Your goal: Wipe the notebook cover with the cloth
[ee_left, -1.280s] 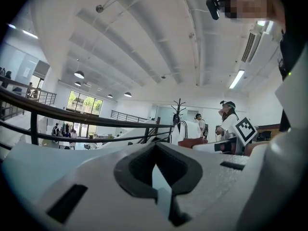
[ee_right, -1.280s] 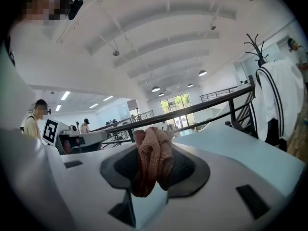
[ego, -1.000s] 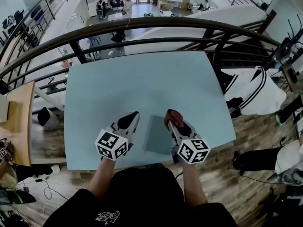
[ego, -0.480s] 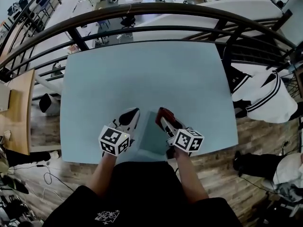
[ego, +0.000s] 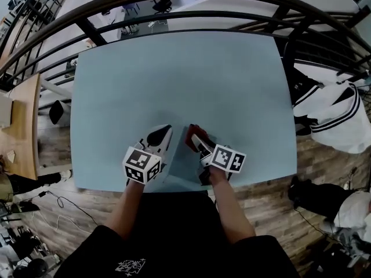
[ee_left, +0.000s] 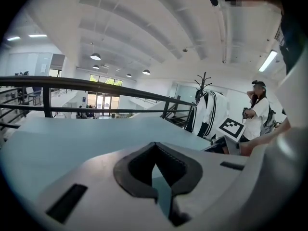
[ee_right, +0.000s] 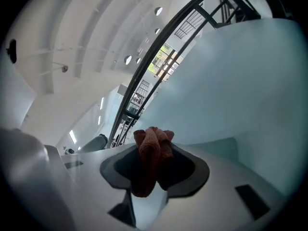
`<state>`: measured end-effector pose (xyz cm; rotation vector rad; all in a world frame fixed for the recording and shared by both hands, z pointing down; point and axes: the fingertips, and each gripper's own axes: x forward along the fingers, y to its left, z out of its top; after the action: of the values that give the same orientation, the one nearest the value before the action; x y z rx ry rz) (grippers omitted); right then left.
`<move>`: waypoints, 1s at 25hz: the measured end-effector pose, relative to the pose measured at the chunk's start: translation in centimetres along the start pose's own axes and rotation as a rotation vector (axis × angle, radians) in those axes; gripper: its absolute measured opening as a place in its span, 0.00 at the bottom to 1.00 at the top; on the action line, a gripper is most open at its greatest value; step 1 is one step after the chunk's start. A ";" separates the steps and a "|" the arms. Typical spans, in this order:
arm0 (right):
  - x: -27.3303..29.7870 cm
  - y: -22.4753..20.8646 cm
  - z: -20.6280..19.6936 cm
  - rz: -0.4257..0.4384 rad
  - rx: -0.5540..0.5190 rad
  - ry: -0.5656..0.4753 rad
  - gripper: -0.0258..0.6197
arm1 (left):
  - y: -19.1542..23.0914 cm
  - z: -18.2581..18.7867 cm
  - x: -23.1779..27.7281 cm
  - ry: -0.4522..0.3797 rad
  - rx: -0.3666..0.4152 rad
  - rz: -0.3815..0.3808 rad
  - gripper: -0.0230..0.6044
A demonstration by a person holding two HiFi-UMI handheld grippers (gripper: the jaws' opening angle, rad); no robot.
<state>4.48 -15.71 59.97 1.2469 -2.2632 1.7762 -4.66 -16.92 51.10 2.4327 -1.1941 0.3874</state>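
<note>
At the notebook's [ego: 181, 160] far edge, the right claw [ego: 193, 138] clamps the cloth [ee_right: 150, 150]. The left claw [ego: 159, 135] sits closed and empty beside it, and the wiping seems unfinished.

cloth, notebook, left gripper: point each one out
cloth [ee_right: 151, 150]: right gripper view, bunched middle gripped in the jaws
notebook [ego: 181, 162]: head view, bare middle of the cover
left gripper [ee_left: 155, 150]: left gripper view, where its fingertips meet

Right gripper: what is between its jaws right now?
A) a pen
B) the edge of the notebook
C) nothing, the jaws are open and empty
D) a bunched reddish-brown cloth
D: the right gripper view shows the right gripper shut on a bunched reddish-brown cloth, which sticks out past the jaw tips.
</note>
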 end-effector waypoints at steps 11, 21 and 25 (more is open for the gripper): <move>3.2 -1.1 -1.8 0.004 0.082 0.059 0.27 | 2.1 -2.6 1.0 0.057 -0.005 -0.012 0.02; 4.6 -2.0 -2.2 0.000 0.170 0.064 0.27 | 3.1 -3.6 2.5 0.081 0.006 -0.060 0.02; 4.7 -2.7 -2.5 -0.020 0.186 0.072 0.27 | 2.7 -4.5 3.0 0.100 0.005 -0.078 0.02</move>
<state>1.69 -16.44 65.18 1.2045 -2.0818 2.0284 -5.34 -18.33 56.89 2.4251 -1.0547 0.4826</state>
